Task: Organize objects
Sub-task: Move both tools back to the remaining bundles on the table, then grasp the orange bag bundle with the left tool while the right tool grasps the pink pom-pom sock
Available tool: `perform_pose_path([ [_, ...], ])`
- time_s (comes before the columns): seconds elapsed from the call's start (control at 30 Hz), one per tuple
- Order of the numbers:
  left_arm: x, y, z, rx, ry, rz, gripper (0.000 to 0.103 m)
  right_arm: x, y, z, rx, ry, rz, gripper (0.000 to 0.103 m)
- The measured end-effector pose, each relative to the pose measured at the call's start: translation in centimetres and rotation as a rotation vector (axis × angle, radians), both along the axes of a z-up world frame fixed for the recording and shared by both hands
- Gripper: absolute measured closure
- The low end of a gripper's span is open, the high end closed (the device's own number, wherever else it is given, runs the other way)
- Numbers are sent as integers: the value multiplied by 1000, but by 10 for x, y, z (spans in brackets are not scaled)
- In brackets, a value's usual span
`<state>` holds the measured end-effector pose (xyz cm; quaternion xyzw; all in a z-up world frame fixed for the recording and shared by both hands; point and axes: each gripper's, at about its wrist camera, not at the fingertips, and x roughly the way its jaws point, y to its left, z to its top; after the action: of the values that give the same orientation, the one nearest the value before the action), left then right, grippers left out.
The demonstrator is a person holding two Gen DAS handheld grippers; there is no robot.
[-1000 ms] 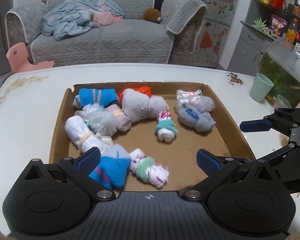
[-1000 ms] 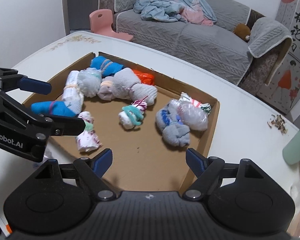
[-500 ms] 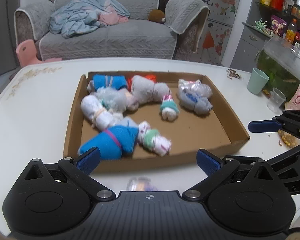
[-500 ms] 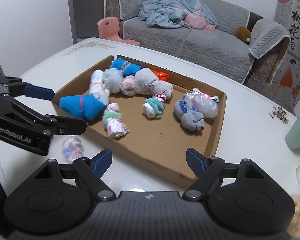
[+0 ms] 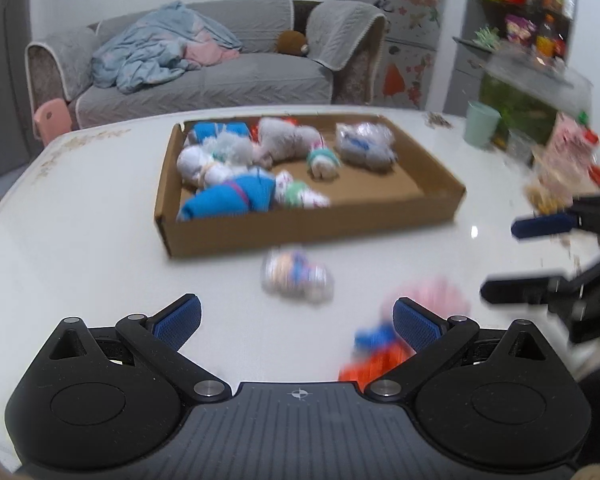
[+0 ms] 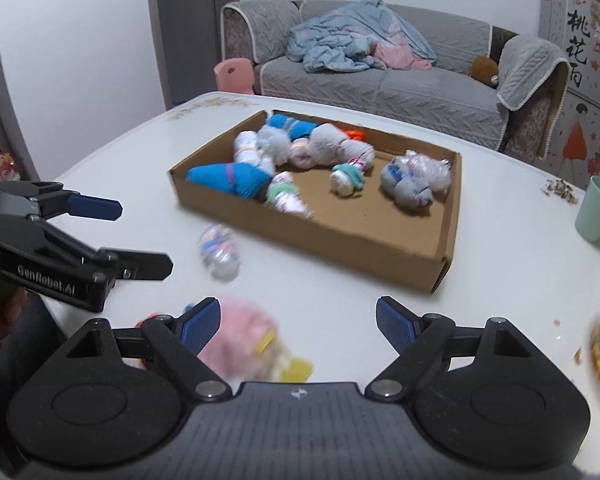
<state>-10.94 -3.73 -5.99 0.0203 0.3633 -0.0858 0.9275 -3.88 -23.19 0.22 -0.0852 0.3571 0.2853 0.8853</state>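
Sock bundles (image 5: 236, 196) lie in the box (image 5: 312, 228) on the table (image 5: 80, 220); w/ one wrapped bundle (image 5: 296, 276) just before the box, sofa (image 5: 204, 76) behind it.

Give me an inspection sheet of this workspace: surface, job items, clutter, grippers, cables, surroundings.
Surface: white table, glossy.
Job's things: cardboard tray holding rolled sock bundles, among them a blue bundle; a wrapped bundle, a pink bundle and a blue-orange bundle lie on the table outside the tray.
Clutter: green cup, crumbs, snack bags at the right edge, blurred.
Grippers: left gripper open, empty; right gripper open, empty.
Cables: nothing seen.
Surroundings: grey sofa with blanket, pink chair, shelves.
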Motion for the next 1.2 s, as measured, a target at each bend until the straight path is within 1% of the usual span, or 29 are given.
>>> perform_pose_path([
  [0.07, -13, 1, -10, 19, 9, -1, 0, -6, -2, -6, 30, 14, -18, 20],
  [0.17, -27, 0, -25, 46, 23, -13, 0, -12, 2, -15, 39, 26, -32, 20],
  [0.27, -29, -1, -36, 56, 38, -28, 0, -10, 13, -23, 51, 51, -13, 20],
  [0.37, -28, -4, -41, 47, 42, -47, 0, -3, 26, -33, 48, 83, 2, 22],
  [0.43, -27, -7, -43, 46, 40, -66, 0, 2, 32, -39, 53, 102, 12, 29],
  [0.5, -28, -10, -44, 47, 32, -87, 0, 8, 31, -42, 90, 125, 7, 34],
  [0.53, -29, -11, -44, 45, 27, -98, 0, 12, 28, -43, 110, 138, -1, 42],
  [0.6, -28, -13, -44, 37, 16, -118, 0, 17, 20, -44, 138, 152, -20, 54],
  [0.63, -27, -13, -44, 37, 14, -126, 0, 19, 15, -44, 154, 155, -27, 58],
  [0.7, -21, -15, -47, 45, 19, -130, 0, 22, 8, -45, 163, 154, -43, 61],
  [0.73, -18, -16, -48, 41, 21, -126, 0, 24, 5, -46, 169, 154, -54, 61],
  [0.83, -10, -19, -49, 10, 29, -130, 0, 28, -3, -49, 193, 179, -70, 55],
  [0.9, -4, -23, -53, 14, 33, -133, 0, 28, -5, -50, 186, 160, -71, 53],
  [0.97, 0, -26, -55, 6, 36, -138, 0, 30, -4, -52, 190, 160, -54, 52],
  [1.03, 4, -28, -56, 6, 27, -148, 1, 31, 1, -52, 172, 143, -26, 48],
  [1.13, 7, -28, -56, 8, 5, -159, 1, 35, 8, -49, 166, 129, 13, 48],
  [1.17, 8, -29, -56, 11, -4, -162, 3, 37, 10, -50, 165, 126, 23, 47],
  [1.2, 8, -29, -57, 12, -9, -169, 8, 38, 12, -50, 162, 125, 31, 46],
])
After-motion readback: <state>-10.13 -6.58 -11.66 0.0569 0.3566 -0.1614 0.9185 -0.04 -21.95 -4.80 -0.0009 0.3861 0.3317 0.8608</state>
